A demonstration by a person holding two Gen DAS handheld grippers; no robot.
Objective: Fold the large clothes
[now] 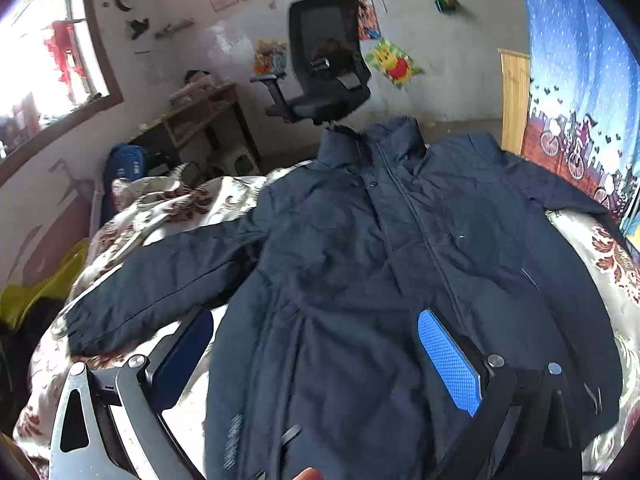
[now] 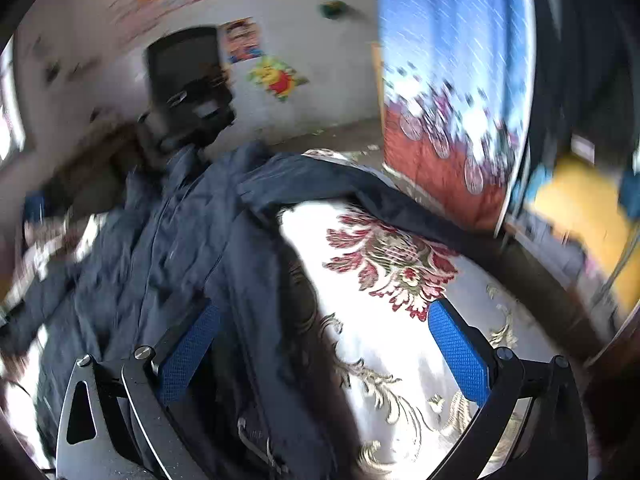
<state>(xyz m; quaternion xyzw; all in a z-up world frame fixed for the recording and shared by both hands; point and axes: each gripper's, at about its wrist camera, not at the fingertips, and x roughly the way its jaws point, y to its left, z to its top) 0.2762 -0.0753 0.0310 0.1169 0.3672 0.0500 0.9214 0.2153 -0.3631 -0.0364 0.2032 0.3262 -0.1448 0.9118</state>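
A large dark navy jacket (image 1: 360,248) lies spread front-up on a floral bedspread (image 1: 168,208), collar toward the far end, sleeves out to both sides. My left gripper (image 1: 316,344) hovers open above the jacket's lower left part, nothing between its blue pads (image 1: 448,360). In the right wrist view the same jacket (image 2: 180,248) fills the left half, its right sleeve (image 2: 340,188) stretching across the bed toward the curtain. My right gripper (image 2: 324,344) is open over the jacket's right edge and the bare bedspread (image 2: 400,264). This view is motion-blurred.
A black office chair (image 1: 324,64) stands past the bed's far end, a wooden desk (image 1: 200,116) to its left. A blue printed curtain (image 1: 580,92) hangs at the right. A yellow-green item (image 1: 40,288) lies beside the bed at left. A fingertip (image 1: 308,474) shows at the bottom edge.
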